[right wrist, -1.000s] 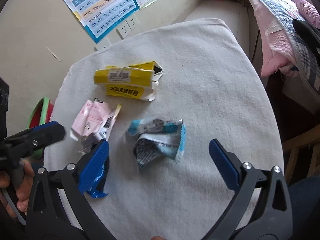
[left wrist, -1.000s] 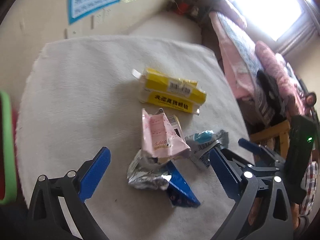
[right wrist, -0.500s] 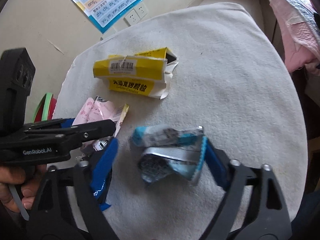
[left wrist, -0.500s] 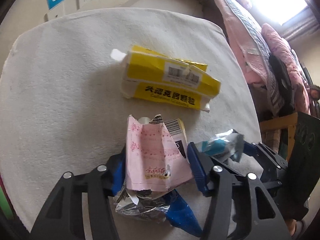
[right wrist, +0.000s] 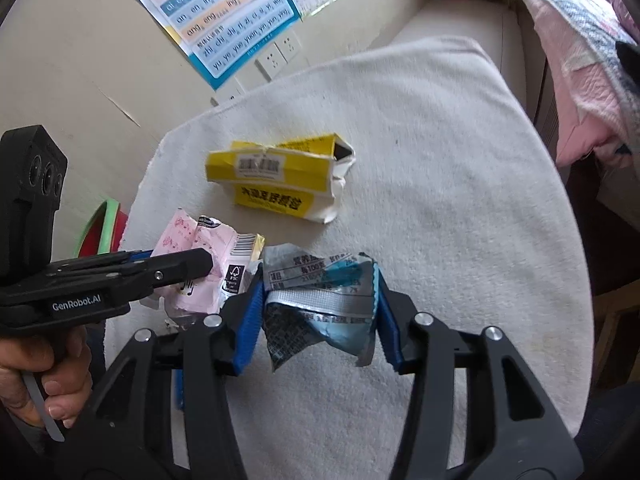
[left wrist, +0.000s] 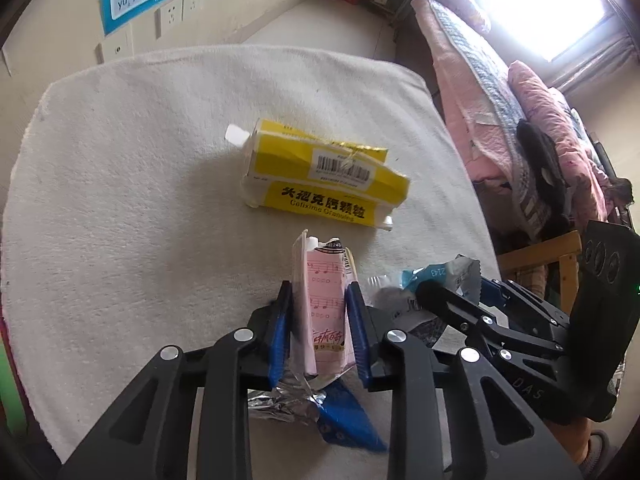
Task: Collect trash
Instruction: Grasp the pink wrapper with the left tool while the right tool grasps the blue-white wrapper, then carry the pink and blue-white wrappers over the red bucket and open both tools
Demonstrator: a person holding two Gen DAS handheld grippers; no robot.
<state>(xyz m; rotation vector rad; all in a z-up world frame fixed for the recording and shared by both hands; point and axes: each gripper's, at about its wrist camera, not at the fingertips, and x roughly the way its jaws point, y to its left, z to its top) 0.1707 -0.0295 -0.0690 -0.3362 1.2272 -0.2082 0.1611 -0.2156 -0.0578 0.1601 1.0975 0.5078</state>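
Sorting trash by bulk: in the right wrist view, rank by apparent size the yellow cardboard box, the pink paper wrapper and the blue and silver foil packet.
1. Yellow cardboard box
2. Blue and silver foil packet, nearly as large, but nearer the camera, so unsure
3. Pink paper wrapper, partly hidden

Daylight enters from an overexposed window [left wrist: 560,4]; soft shadows, fisheye bending and dark vignette at edges.

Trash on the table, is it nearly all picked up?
Not yet, nothing looks cleared away. The left gripper has squeezed the pink wrapper. The right gripper is closing around the blue-and-silver wrapper. The yellow medicine box and a blue foil scrap are untouched on the table.
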